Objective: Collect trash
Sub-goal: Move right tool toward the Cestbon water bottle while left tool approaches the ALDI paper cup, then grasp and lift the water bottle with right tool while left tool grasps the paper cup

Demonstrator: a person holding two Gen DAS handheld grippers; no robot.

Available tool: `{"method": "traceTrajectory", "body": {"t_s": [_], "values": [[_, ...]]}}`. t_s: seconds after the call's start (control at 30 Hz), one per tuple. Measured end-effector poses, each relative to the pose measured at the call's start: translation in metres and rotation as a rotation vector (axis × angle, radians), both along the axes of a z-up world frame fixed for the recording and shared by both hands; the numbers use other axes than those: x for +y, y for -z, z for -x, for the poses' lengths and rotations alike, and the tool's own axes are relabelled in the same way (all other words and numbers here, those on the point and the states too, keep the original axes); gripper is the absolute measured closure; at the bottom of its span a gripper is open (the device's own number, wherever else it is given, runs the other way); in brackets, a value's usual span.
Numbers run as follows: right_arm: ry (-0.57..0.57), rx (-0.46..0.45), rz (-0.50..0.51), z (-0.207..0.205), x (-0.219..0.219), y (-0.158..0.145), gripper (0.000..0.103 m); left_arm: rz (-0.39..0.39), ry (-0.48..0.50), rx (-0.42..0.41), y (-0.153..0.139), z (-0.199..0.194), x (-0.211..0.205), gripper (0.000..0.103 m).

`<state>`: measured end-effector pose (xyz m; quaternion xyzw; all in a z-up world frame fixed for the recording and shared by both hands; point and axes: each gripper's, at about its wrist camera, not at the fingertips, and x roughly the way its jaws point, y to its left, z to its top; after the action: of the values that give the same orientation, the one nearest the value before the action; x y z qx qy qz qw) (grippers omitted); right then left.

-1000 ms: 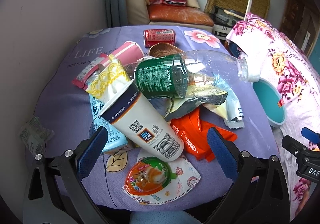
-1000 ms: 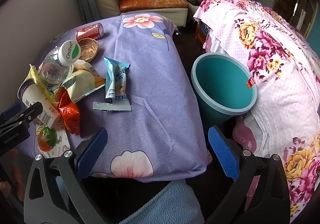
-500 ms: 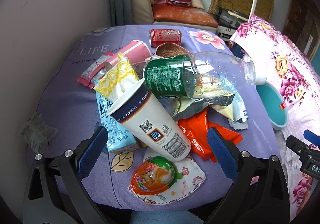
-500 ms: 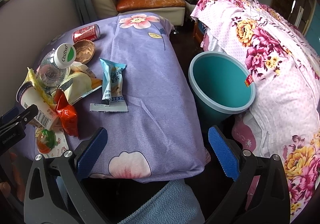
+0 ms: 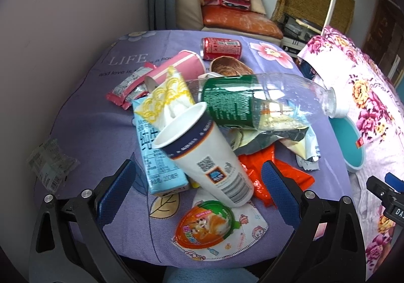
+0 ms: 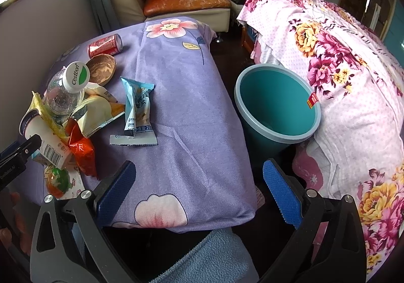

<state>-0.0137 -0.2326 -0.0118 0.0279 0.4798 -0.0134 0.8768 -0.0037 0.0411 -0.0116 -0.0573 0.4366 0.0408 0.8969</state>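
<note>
Now L gripper wide apart, paper cup btwn jaws.

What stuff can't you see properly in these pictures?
- Bottom of the teal bin: right wrist view, hidden by its own wall and the purple table.
- Bin in the left wrist view: mostly hidden behind the table's edge.
- What lies under the plastic bottle and paper cup: covered by the pile.
- Small print on the blue carton: too small.

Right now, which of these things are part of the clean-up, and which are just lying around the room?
Clean-up: paper cup, plastic bottle, red can, orange wrapper, blue packet, teal bin.

Lying around: floral quilt, orange cushion.
</note>
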Motion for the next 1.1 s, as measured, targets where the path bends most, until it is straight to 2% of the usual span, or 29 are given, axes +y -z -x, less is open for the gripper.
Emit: {"method": "traceTrajectory", "body": {"t_s": [0.3, 0.57, 0.63, 0.7, 0.73, 1.1], "values": [[-0.006, -0.004, -0.014, -0.004, 0.005, -0.002, 0.006, 0.037, -0.051, 0.016, 0.005, 0.001, 0.026, 0.004], [-0.084, -0.068, -0.145, -0.019, 0.029, -0.019, 0.007, 0.073, -0.068, 0.007, 0.004, -0.002, 0.041, 0.004], [-0.126, -0.078, -0.186, -0.027, 0.043, -0.022, 0.016, 0.098, -0.058, -0.003, 0.003, -0.002, 0.045, 0.004], [-0.151, -0.069, -0.230, -0.036, 0.054, -0.022, 0.033, 0.131, -0.038, -0.016, 0.003, -0.002, 0.049, 0.004], [-0.163, -0.061, -0.268, -0.042, 0.059, -0.021, 0.036, 0.141, -0.027, -0.020, 0.003, -0.003, 0.050, 0.004], [-0.198, -0.073, -0.466, -0.079, 0.096, -0.016, 0.038, 0.260, 0.015, -0.039, 0.007, -0.006, 0.063, 0.004]]}}
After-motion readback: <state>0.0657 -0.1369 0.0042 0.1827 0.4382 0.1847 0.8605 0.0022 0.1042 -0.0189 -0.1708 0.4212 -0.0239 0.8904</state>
